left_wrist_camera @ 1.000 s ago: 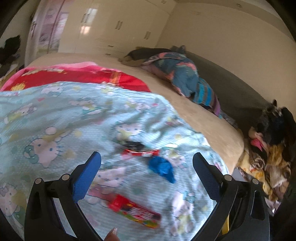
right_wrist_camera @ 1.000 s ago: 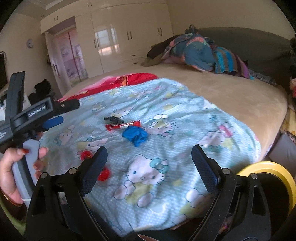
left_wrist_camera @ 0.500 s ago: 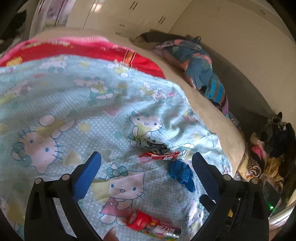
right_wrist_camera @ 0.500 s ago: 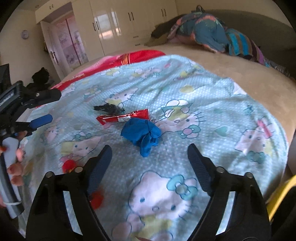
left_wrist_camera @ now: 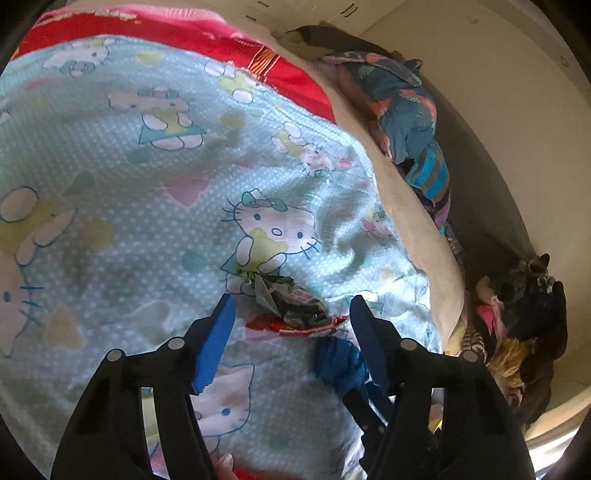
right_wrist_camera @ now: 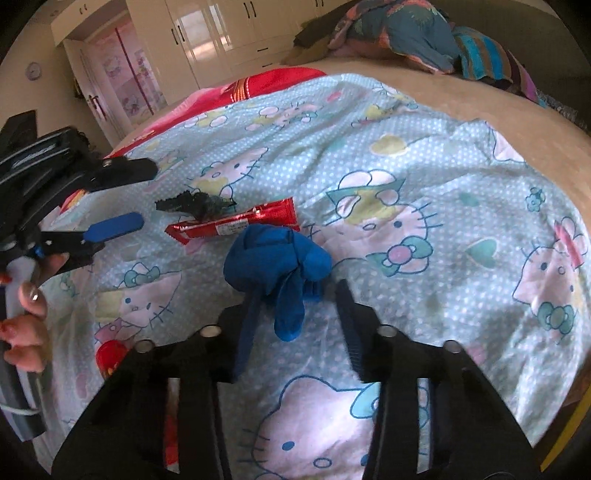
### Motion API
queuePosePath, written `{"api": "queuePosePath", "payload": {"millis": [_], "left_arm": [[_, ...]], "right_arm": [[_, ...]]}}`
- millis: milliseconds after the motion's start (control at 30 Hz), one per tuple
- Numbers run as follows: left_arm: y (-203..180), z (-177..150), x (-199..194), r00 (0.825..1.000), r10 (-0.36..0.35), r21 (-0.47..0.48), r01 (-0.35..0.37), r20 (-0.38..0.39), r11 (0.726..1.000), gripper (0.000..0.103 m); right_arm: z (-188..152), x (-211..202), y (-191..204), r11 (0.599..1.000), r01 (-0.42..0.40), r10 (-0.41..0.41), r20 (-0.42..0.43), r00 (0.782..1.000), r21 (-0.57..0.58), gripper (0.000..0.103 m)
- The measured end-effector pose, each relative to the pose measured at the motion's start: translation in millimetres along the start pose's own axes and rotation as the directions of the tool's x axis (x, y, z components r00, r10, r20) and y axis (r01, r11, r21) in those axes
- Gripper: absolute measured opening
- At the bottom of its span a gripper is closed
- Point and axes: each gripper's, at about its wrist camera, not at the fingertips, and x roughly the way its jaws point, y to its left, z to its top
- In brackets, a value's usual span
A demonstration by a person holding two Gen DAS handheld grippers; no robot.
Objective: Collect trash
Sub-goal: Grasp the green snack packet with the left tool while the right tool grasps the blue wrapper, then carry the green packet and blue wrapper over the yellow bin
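My right claw (right_wrist_camera: 295, 314) has been closing w/ the blue rag (right_wrist_camera: 277, 258) between its pads but not pinched yet, left claw (left_wrist_camera: 291, 321) closing too, still apart over the dark wrapper (left_wrist_camera: 291, 302) + red wrapper (left_wrist_camera: 295, 326) on the bed (right_wrist_camera: 424, 147).

A big bed (right_wrist_camera: 461, 122) had a light blue cat blanket (right_wrist_camera: 369, 155) spread over it. On the blanket lay a crumpled blue cloth (right_wrist_camera: 275, 258), a red wrapper (right_wrist_camera: 236, 223) just beside it, and a dark wrapper (right_wrist_camera: 199, 203) touching the red one. Folded blankets (right_wrist_camera: 406, 29) sat at the far end.
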Motion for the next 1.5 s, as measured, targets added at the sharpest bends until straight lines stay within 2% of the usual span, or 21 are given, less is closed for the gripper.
{"api": "queuePosePath", "payload": {"millis": [67, 167, 467, 533, 600, 833, 1067, 1267, 1500], "left_arm": [[1.2, 2.1, 7.9, 1.000, -0.014, -0.022, 0.014, -0.013, 1.000, 0.056], [1.4, 4.3, 14.9, 0.999, -0.022, -0.042, 0.021, -0.026, 0.999, 0.052], [-6.7, 2.9, 22.8, 0.999, 0.007, -0.010, -0.008, -0.042, 1.000, 0.024], [-7.5, 0.5, 25.3, 0.998, 0.016, -0.002, -0.017, -0.052, 1.000, 0.022], [-7.1, -2.2, 25.8, 0.998, 0.021, 0.006, -0.021, -0.056, 1.000, 0.011], [-14.8, -18.8, 14.1, 0.999, -0.016, 0.045, 0.018, -0.037, 0.999, 0.008], [-36.8, -40.2, -10.2, 0.999, -0.052, 0.139, 0.051, 0.006, 0.989, 0.007], [-65.6, -64.2, -39.9, 0.992, -0.110, 0.239, 0.094, 0.055, 0.967, 0.007], [-101.2, -95.1, -69.5, 0.984, -0.170, 0.376, 0.136, 0.059, 0.917, 0.007]], "right_arm": [[-3.1, 0.9, 0.0, 1.000, -0.004, 0.004, 0.002, 1.000, -0.006, 0.016], [-9.8, -1.4, -1.7, 1.000, -0.005, 0.005, 0.012, 1.000, -0.003, 0.006], [-28.2, -24.0, -10.7, 0.999, -0.025, 0.022, 0.067, 0.998, 0.044, 0.004], [-28.8, -27.1, -11.5, 0.999, -0.027, 0.024, 0.074, 0.997, 0.046, 0.004], [-30.4, -32.9, -10.0, 0.999, -0.023, 0.020, 0.088, 0.996, 0.042, 0.004], [-35.8, -55.7, -7.1, 0.999, -0.028, 0.024, 0.139, 0.990, 0.028, 0.004], [-37.5, -81.6, -19.3, 0.998, -0.031, 0.020, 0.191, 0.981, 0.055, 0.003], [-42.6, -107.8, -29.6, 0.998, -0.020, 0.005, 0.223, 0.975, 0.065, 0.003], [-49.6, -138.5, -44.5, 0.997, 0.009, -0.030, 0.256, 0.966, 0.082, 0.003]]}}
